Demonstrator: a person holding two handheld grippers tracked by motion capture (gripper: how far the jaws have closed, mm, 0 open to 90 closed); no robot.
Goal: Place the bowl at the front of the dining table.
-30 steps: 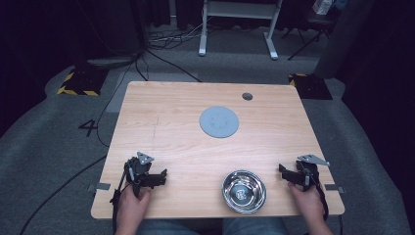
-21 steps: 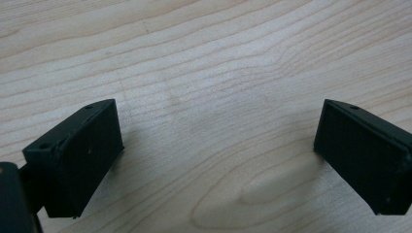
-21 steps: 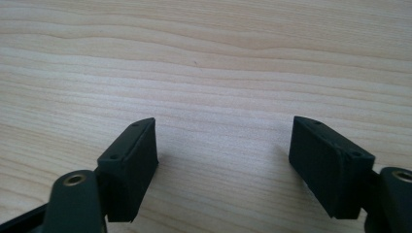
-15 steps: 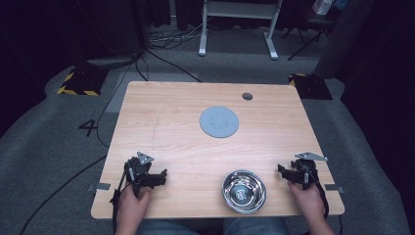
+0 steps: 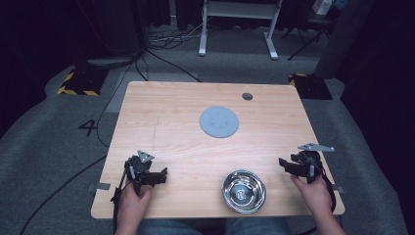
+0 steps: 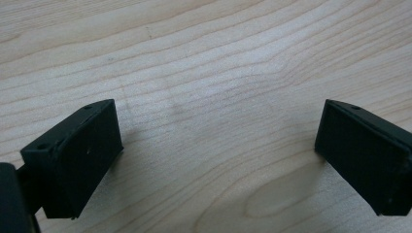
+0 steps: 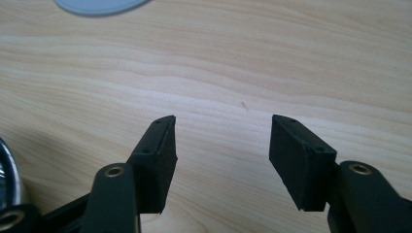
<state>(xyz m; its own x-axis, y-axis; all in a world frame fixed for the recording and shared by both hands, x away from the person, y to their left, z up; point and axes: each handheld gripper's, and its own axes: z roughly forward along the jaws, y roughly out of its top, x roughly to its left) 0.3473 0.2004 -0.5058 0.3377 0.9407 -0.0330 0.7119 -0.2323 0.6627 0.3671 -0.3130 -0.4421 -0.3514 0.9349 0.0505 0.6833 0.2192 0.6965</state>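
A light wooden table [image 5: 161, 117] stands on grey carpet [image 5: 49, 161] marked with a black 4 [image 5: 88, 127]. Cables [image 5: 166, 41] trail across the floor toward a white metal frame [image 5: 237, 24]. Yellow-and-black striped plates [image 5: 76, 81] lie beside the table. The surroundings are dark.

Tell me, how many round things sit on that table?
2, plus a small round hole at the far edge. The grey disc lies mid-table; the steel bowl sits at the near edge, closer to the right tool.
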